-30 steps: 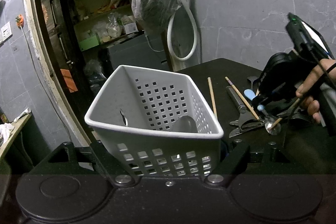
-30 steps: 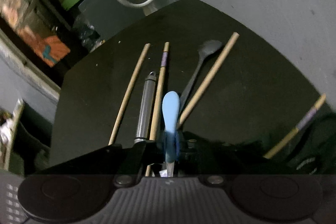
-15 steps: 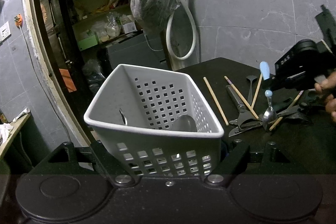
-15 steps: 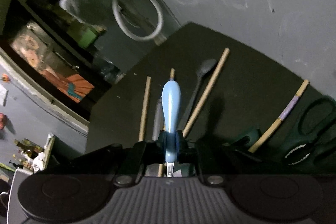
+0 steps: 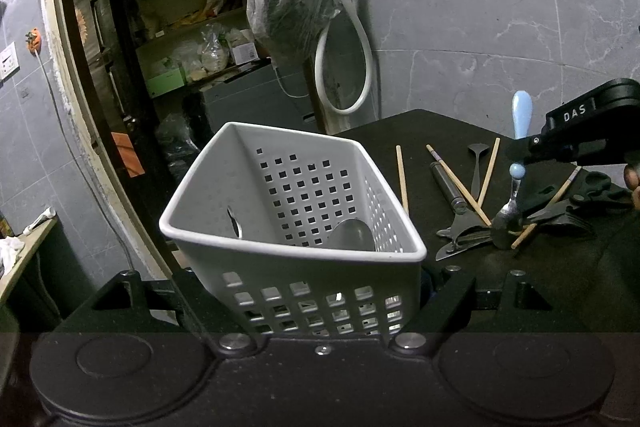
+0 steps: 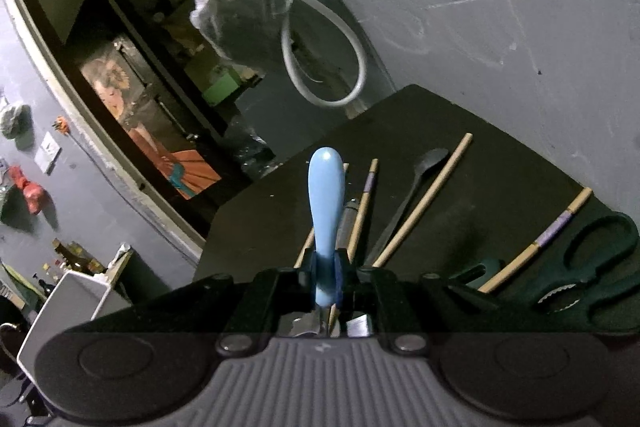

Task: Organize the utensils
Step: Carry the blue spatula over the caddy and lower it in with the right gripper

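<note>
Blue plastic is sitting between the fingers of my right claw (image 6: pixel 325 277), which is clenched on the handle of a spoon (image 5: pixel 520 131). I am gripping it near the middle, so the handle is pointing up and the metal bowl is hanging low, close to the utensils on the black table (image 5: pixel 400 135); whether it is touching them I cannot tell. I am judging this hold good for dropping the spoon bowl-first into the basket. My left claw (image 5: pixel 320 307) is grasping the white basket (image 5: pixel 280 251) by its near wall and tilting its mouth toward the spoon. Two metal utensils are already lying inside. Chopsticks (image 5: pixel 401 173), a dark spoon (image 6: pixel 416 187) and scissors (image 6: pixel 592 267) are waiting on the table, well apart from the basket.
</note>
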The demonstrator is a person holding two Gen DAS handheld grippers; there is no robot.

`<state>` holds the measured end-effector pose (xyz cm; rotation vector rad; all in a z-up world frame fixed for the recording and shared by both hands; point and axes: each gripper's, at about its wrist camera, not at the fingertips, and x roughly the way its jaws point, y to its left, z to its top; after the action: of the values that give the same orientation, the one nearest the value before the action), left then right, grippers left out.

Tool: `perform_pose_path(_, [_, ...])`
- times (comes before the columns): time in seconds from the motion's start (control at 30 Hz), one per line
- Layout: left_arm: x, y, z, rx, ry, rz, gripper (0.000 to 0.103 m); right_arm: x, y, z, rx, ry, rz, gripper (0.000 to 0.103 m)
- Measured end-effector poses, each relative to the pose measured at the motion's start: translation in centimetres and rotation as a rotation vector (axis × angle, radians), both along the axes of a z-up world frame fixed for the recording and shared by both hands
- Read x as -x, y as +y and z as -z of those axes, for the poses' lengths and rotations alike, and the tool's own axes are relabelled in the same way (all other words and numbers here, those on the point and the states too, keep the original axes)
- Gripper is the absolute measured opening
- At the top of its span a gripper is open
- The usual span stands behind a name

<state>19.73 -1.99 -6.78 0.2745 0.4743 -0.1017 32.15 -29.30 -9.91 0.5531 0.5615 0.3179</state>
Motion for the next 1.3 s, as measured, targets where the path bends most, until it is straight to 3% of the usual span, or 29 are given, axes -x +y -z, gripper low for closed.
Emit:
perform_pose_path(0.33, [0.0, 0.0, 0.0, 0.0, 0.0, 0.0, 0.083, 1.6, 1.2, -2.7, 0.033, -0.087, -0.054, 0.009])
perform_pose_path(0.57, [0.0, 0.0, 0.0, 0.0, 0.0, -0.001, 0.083, 2.9, 2.4, -7.9, 0.009, -0.247, -0.122, 0.009])
perform_pose_path(0.87, [0.1, -0.2, 0.0, 0.0, 0.002, 0.003, 0.082, 3.0, 6.0, -13.5, -0.064, -0.429, -0.3, 0.009])
perform_pose_path(1.0, [0.0, -0.3, 0.0, -0.008, 0.005, 0.012, 0.082, 2.3, 8.8, -13.5, -0.071, -0.431, -0.385, 0.009])
perform_pose_path(1.3, [0.0, 0.1, -0.1, 0.007, 0.006, 0.005, 0.082, 1.8, 11.8, -10.2, -0.047, -0.316, -0.49, 0.009])
